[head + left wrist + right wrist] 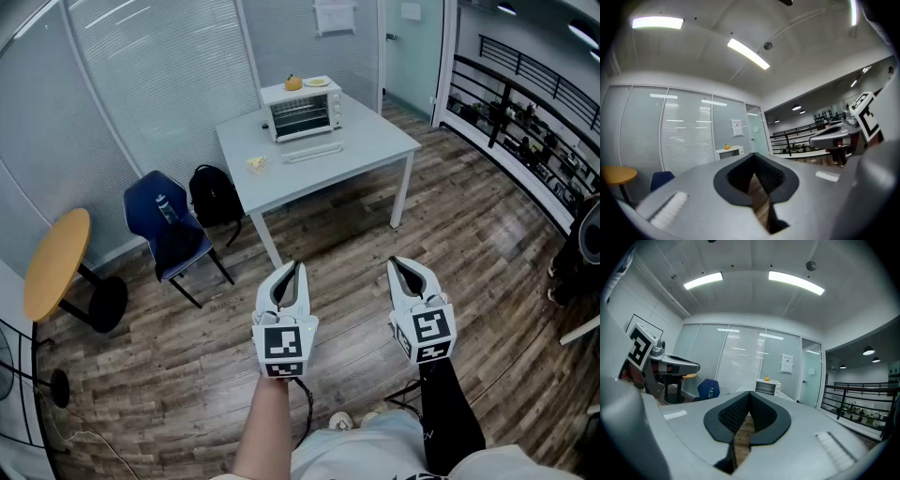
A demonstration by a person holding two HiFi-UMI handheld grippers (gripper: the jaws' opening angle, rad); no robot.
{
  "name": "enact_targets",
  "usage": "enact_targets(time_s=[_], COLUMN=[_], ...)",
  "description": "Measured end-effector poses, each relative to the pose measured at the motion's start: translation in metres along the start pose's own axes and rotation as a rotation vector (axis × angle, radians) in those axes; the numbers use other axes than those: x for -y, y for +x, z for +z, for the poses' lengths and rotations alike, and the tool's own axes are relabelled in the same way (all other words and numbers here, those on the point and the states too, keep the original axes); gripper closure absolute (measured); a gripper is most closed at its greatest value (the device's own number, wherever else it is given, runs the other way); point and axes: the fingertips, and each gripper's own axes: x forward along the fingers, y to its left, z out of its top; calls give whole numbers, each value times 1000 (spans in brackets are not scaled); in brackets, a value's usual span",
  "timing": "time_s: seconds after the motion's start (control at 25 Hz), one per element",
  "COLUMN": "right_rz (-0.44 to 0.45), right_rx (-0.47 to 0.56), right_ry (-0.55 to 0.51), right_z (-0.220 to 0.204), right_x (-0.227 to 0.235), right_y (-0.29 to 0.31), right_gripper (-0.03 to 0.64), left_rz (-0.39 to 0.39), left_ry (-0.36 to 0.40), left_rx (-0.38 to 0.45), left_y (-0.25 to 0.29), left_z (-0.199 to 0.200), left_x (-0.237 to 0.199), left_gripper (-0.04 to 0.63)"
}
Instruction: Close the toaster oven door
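The toaster oven sits at the upper centre of the head view, on the far side of a white tabletop, with its glass front turned toward the person. From this far off I cannot tell how wide its door stands. A small orange thing and a plate rest on top of it.

Both grippers are in the lower half of that view, over the wood floor and well apart from the tabletop. This looks like a carrying stance before any reach has begun.

The left gripper is clenched and empty. Its own view shows the black fingers meeting at their tips with only floor visible behind them. The right gripper is in the same state, its fingers closed tip to tip on nothing. Clenched fingers would suit the job, I judge, since the door needs a push and not a grasp.

The two grippers are held side by side, level and roughly parallel, pointing toward the oven, which sits small and centred just above the fingertips in both gripper views. The left forearm is bare and the right is in a black sleeve, and both rise from the bottom edge.
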Motion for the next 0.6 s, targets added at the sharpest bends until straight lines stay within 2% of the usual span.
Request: enact_targets(time_s=[0.6], right_rz=[8], right_rx=[-14], right_ry=[4], right_z=[-10], right_x=[-14], right_y=[0], right_gripper=[614], left_rz=[-23], left_ry=[1], left_rx=[1], left_y=[-3], left_z=[-3], left_x=[4], left_gripper=[540])
